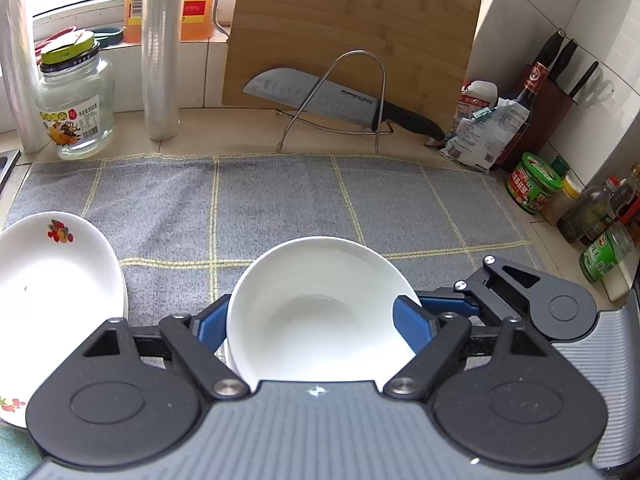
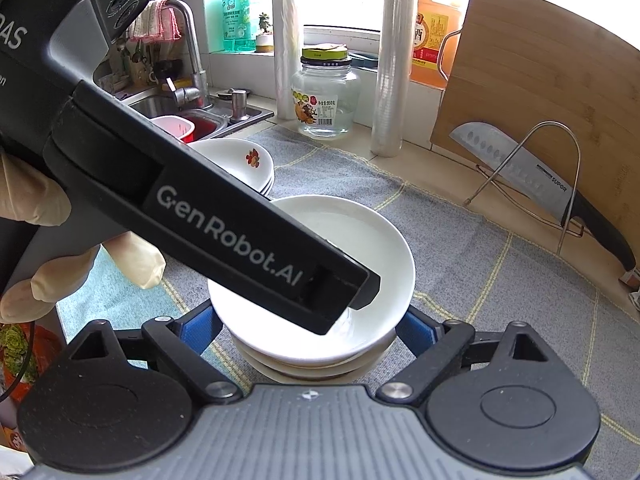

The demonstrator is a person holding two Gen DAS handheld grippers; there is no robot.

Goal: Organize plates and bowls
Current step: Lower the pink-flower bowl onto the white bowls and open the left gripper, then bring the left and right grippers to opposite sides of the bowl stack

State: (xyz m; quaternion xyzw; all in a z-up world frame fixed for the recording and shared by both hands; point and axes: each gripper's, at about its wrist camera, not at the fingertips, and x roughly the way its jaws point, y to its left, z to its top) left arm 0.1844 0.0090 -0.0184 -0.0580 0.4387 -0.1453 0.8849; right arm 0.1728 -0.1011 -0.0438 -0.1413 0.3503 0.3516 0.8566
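Observation:
A plain white bowl (image 1: 320, 312) sits on top of a small stack of white bowls (image 2: 316, 364) on the grey checked mat (image 1: 280, 208). My left gripper (image 1: 310, 322) has its blue pads (image 1: 412, 326) against both sides of the top bowl's rim, shut on it. My right gripper (image 2: 308, 330) is open, its blue fingers either side of the same stack, apart from it. The left gripper's body (image 2: 224, 220) crosses the right wrist view above the bowl. A stack of white plates with a fruit print (image 1: 52, 280) lies to the left; it also shows in the right wrist view (image 2: 244, 160).
A cutting board (image 1: 352, 36), a knife (image 1: 340, 100) on a wire stand, a glass jar (image 1: 76, 100) and wrap rolls (image 1: 160, 48) line the back. Bottles and jars (image 1: 576, 200) stand at the right. The sink (image 2: 176, 116) is at the left.

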